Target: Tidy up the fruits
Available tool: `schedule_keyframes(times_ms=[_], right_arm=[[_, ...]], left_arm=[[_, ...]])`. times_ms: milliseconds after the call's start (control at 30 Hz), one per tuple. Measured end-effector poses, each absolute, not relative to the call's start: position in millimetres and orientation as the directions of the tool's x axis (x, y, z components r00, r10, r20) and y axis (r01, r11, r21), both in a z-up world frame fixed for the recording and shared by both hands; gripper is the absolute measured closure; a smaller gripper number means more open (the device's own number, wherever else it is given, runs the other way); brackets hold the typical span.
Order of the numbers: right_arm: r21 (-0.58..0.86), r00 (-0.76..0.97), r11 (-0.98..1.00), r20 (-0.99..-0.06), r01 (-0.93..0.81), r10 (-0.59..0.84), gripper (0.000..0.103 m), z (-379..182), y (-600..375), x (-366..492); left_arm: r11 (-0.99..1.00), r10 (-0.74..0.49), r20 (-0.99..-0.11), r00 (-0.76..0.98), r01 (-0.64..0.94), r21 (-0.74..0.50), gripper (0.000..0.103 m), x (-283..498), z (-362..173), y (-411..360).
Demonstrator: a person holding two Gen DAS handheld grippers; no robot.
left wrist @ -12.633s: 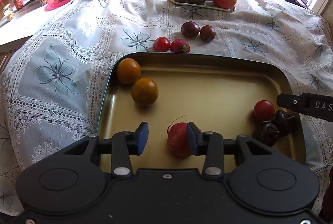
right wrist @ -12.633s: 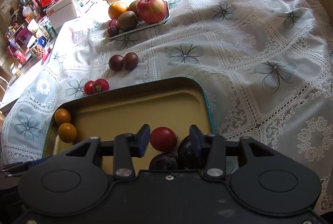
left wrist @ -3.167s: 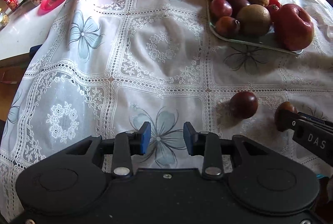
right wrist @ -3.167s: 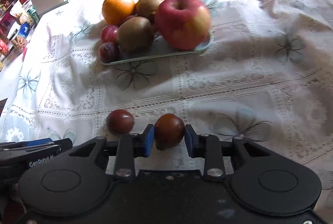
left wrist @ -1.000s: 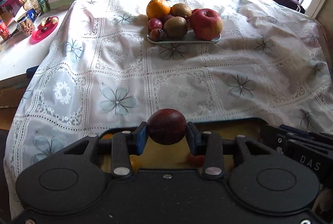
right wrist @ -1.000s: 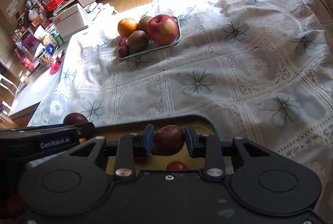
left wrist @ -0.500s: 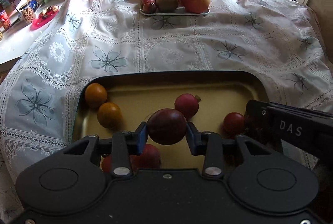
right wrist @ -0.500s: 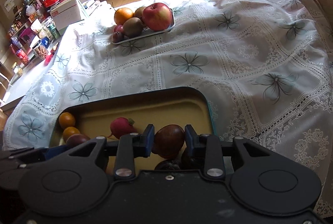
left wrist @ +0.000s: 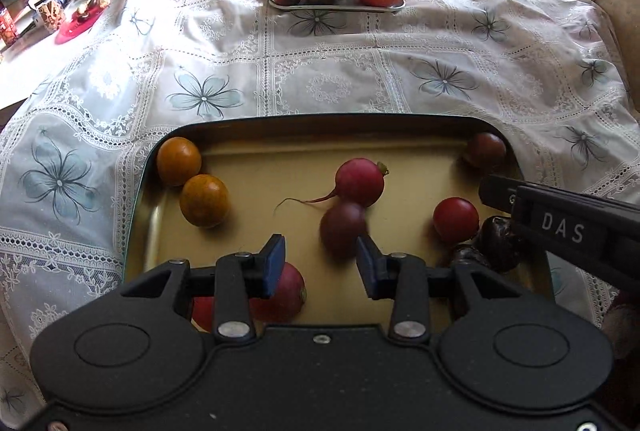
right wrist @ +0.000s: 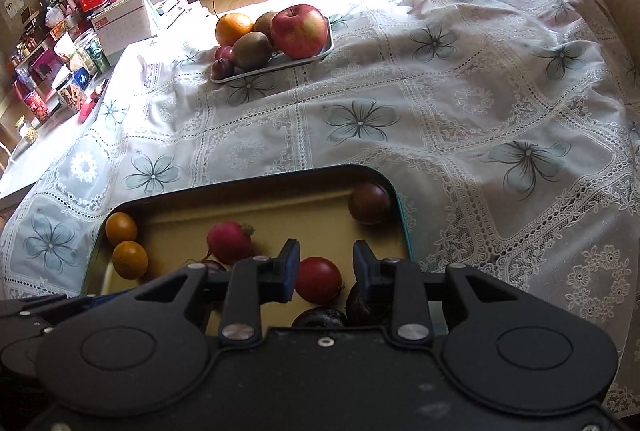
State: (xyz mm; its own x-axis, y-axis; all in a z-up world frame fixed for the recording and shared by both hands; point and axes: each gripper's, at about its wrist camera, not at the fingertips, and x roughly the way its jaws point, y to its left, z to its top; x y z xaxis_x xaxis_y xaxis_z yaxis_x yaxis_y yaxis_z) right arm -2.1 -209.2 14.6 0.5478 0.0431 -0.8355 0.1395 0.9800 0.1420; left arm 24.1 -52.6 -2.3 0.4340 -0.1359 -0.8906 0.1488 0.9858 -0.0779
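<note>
Over the gold-coloured metal tray (left wrist: pixel 256 155) on the white lace tablecloth (left wrist: pixel 328 87), the left gripper (left wrist: pixel 321 263) has its blue-padded fingers apart, gripping nothing; a blurred dark purple round fruit (left wrist: pixel 343 229) sits between them, just near of a pink radish (left wrist: pixel 360 181). Right of it, the right gripper (right wrist: pixel 326 273) is likewise spread and empty above a red tomato (right wrist: pixel 319 280). Another dark purple fruit (right wrist: pixel 369 203) lies in the tray's far right corner, two orange fruits (left wrist: pixel 191 181) at its left
</note>
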Motion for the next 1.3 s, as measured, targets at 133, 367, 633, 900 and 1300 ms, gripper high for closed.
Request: schedule_keyframes(times_ms=[133,367,633,900,1300], right_arm=[[0.136,0.552,0.981,-0.833,0.138,0.038,0.069,16,-208,-4],[0.121,0.558,0.983,-0.829,0.14,0.022,0.066,18,-204,-14],[0.107,0.539,0.983,-0.842,0.151,0.009,0.064,16,-200,-28],[0.11,0.526,0.98,-0.85,0.165,0.007,0.064,20,-202,-43],[0.093,0.499,0.985,-0.867,0.144,0.009,0.064,17,-196,-60]], left_arm=[[0.987,-0.135,-0.894,0.428,0.14,-0.082,0.056,21,-5,-50],[0.991,-0.111,-0.882,0.457,0.122,-0.062,0.056,10,1,-45],[0.995,-0.087,-0.872,0.482,0.092,-0.049,0.056,0,10,-38],[0.997,-0.066,-0.875,0.48,0.072,-0.036,0.056,-12,10,-34],[0.997,-0.055,-0.883,0.466,0.079,-0.021,0.056,-26,8,-34]])
